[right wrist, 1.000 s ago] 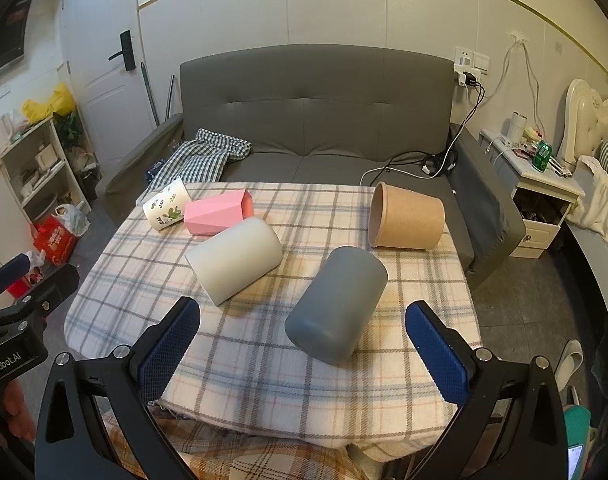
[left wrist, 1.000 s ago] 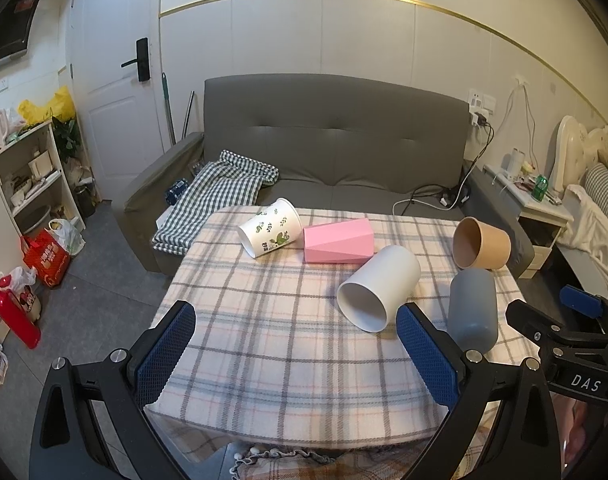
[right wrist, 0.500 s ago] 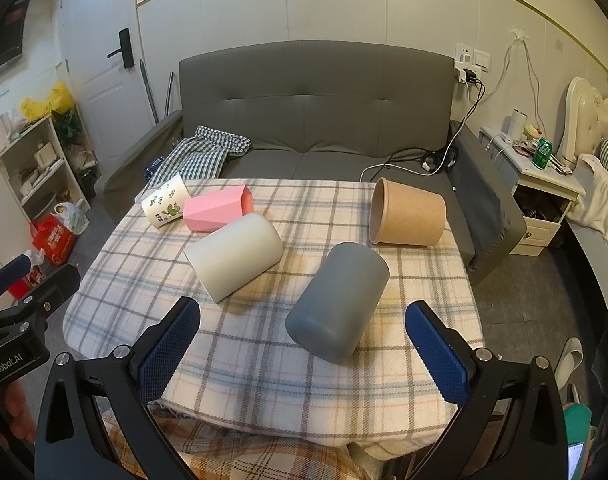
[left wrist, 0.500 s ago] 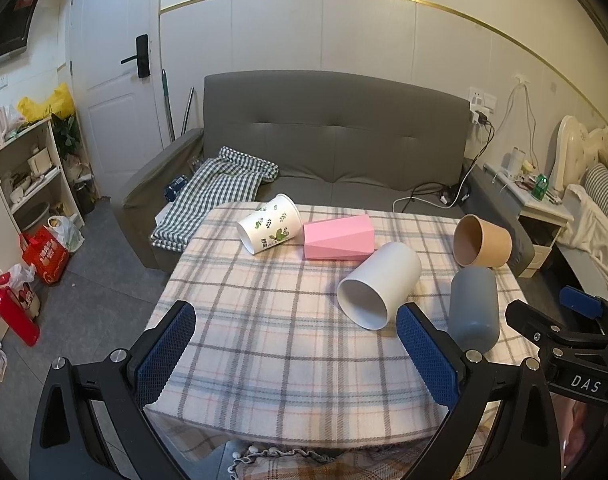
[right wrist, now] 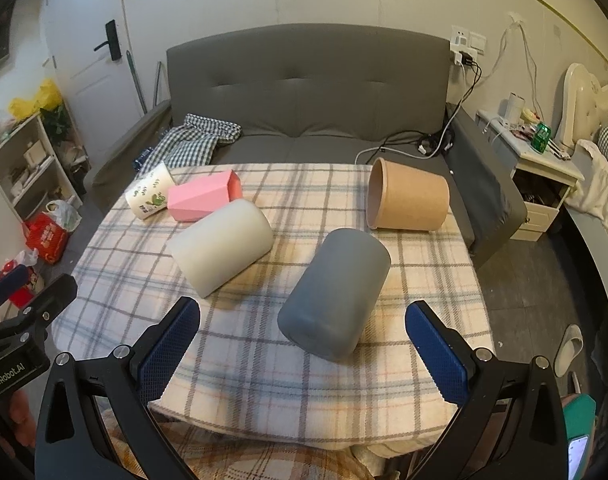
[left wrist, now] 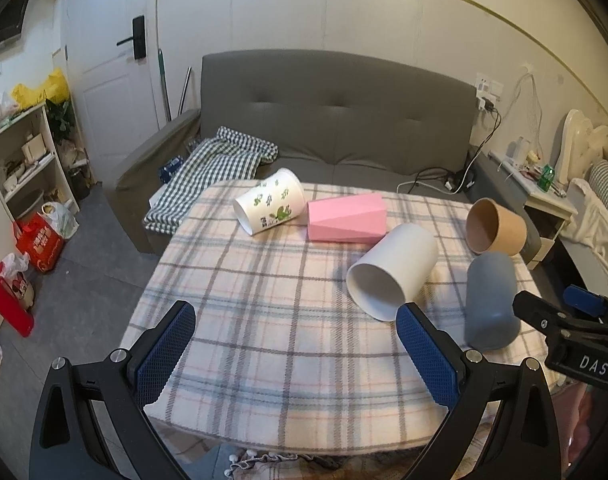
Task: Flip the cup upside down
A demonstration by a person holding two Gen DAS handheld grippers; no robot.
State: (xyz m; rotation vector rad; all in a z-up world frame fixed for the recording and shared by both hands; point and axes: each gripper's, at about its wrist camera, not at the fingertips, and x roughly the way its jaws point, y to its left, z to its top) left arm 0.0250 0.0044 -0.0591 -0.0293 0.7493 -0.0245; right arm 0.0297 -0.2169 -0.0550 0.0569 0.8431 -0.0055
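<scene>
Several cups lie on their sides on a plaid-covered table [left wrist: 263, 320]: a white cup with green leaf print [left wrist: 269, 207], a pink faceted cup [left wrist: 346, 219], a plain white cup [left wrist: 392, 272], a grey cup [left wrist: 490, 300] and a brown paper cup [left wrist: 496, 232]. In the right wrist view they show too: leaf-print cup [right wrist: 149, 196], pink cup [right wrist: 203, 196], white cup [right wrist: 221, 248], grey cup [right wrist: 334, 294], brown cup [right wrist: 408, 196]. My left gripper [left wrist: 295, 356] is open and empty over the near table edge. My right gripper [right wrist: 304, 352] is open and empty, just short of the grey cup.
A grey sofa [left wrist: 336, 120] with a checked cloth [left wrist: 211, 164] stands behind the table. A shelf [left wrist: 19, 160] and red bags [left wrist: 39, 240] are at the left. A nightstand [right wrist: 540, 176] and bed are at the right. Cables lie on the sofa.
Both grippers have moved slightly forward toward the table, so the cups look a little nearer. No cup has moved. Both grippers stay open.
</scene>
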